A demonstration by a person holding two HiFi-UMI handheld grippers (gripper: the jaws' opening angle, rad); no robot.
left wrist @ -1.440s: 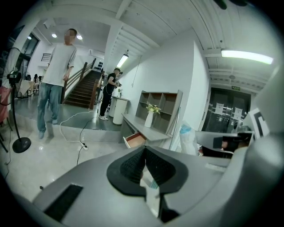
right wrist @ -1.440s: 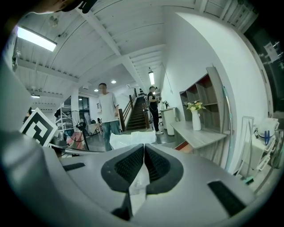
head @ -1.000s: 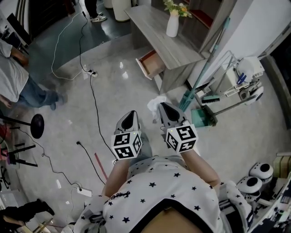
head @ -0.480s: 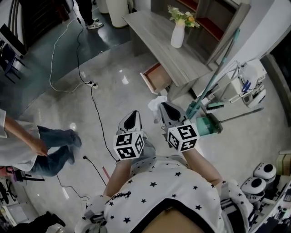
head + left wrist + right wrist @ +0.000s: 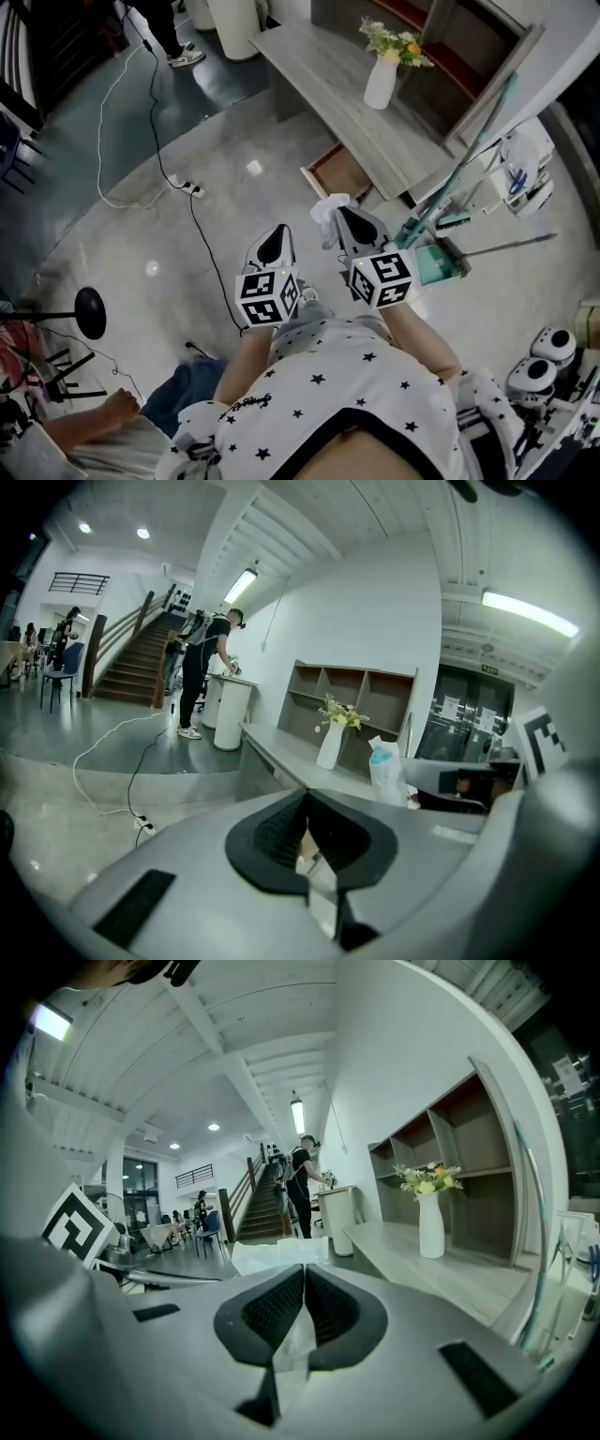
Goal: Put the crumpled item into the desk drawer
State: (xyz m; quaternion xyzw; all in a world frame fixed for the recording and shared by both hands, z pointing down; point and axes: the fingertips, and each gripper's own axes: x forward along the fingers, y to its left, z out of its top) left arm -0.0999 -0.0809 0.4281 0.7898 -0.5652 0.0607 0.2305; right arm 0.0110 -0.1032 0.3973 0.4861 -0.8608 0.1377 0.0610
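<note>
My right gripper (image 5: pixel 339 214) is shut on a crumpled white item (image 5: pixel 327 212), held in the air above the floor in the head view. The item shows as a white wad (image 5: pixel 277 1254) just past the closed jaws of the right gripper (image 5: pixel 304 1274), and as a white-and-blue wad (image 5: pixel 386 769) in the left gripper view. My left gripper (image 5: pixel 275 240) hangs beside it, shut and empty (image 5: pixel 306 810). The desk drawer (image 5: pixel 340 173) stands pulled open under the grey desk (image 5: pixel 341 82), ahead of both grippers.
A white vase with flowers (image 5: pixel 382 79) stands on the desk. A green broom and dustpan (image 5: pixel 434 261) lean to the right of the drawer. Cables and a power strip (image 5: pixel 187 186) lie on the floor at the left. A person's hand (image 5: pixel 117 410) shows at the lower left.
I have moved closer to the desk; the drawer and vase sit nearer in the head view. The bystander at the left has shifted to the lower left. Both grippers hold as before.
</note>
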